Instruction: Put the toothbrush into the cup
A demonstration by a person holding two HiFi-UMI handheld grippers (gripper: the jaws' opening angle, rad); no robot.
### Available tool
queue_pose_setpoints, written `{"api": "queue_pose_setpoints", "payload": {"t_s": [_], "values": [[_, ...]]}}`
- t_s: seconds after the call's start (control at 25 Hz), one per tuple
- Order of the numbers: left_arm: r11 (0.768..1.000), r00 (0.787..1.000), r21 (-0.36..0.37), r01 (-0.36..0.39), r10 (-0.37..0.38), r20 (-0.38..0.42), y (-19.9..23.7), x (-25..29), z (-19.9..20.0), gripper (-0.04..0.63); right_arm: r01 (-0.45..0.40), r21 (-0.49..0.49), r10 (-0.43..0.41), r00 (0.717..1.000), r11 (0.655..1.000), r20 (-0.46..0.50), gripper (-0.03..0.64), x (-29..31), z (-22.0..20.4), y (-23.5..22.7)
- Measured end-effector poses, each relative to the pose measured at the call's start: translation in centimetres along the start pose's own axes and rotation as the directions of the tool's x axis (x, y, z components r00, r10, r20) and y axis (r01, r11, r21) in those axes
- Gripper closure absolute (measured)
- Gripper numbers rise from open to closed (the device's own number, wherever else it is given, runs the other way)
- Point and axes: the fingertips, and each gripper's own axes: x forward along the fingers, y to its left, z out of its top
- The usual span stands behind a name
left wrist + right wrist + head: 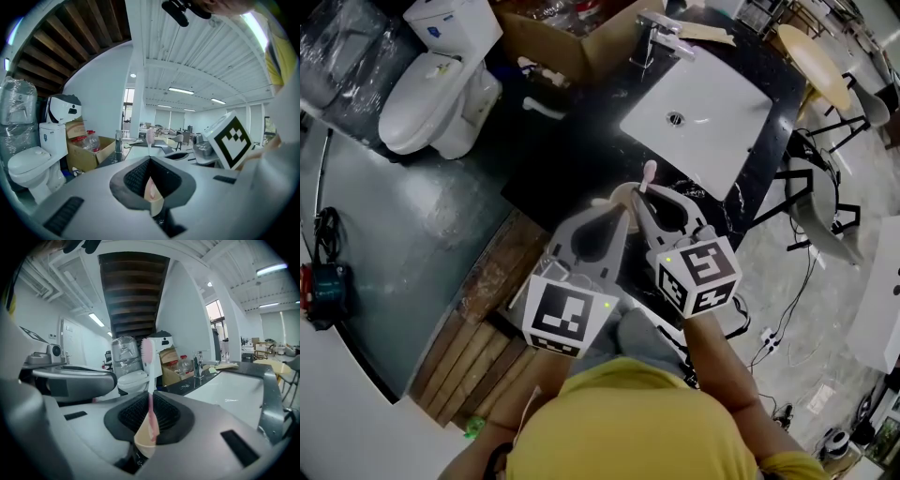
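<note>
A beige cup (622,195) stands on the black counter (581,141), and my left gripper (617,217) is shut on its near wall. The cup's wall shows as a beige wedge (153,196) between the left jaws. My right gripper (649,202) is shut on a pink toothbrush (647,174), which stands upright with its bristle head on top. In the right gripper view the toothbrush (148,363) rises from between the jaws and its lower end sits at the cup (145,442). The brush head (150,136) also shows in the left gripper view. The two grippers sit side by side.
A white sink basin (698,108) with a chrome faucet (661,36) lies beyond the cup. A white toilet (441,84) and a cardboard box (572,42) stand at the far left. Wooden planks (478,319) lie below the counter edge, chairs (825,70) at the right.
</note>
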Motion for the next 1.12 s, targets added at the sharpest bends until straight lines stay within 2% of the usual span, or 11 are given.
{"api": "queue_pose_setpoints", "payload": {"t_s": [0.48, 0.92, 1.04, 1.12], "values": [[1.0, 1.0, -0.021, -0.021, 0.021, -0.019, 1.0, 0.1, -0.3, 0.586, -0.04, 0.023, 0.042, 0.992, 0.999, -0.12, 0.572, 1.6, -2.2, 0.3], [0.998, 0.999, -0.043, -0.045, 0.044, -0.025, 0.9, 0.1, -0.4, 0.586, -0.068, 0.008, 0.068, 0.985, 0.998, -0.159, 0.572, 2.0, -2.3, 0.2], [0.998, 0.998, -0.042, -0.053, 0.052, -0.021, 0.8, 0.2, -0.3, 0.586, -0.08, 0.012, 0.081, 0.982, 0.997, -0.168, 0.517, 2.0, -2.3, 0.2], [0.997, 0.998, -0.042, -0.06, 0.06, -0.02, 0.8, 0.2, -0.2, 0.586, -0.085, 0.013, 0.086, 0.981, 0.996, -0.171, 0.505, 2.0, -2.3, 0.2]]}}
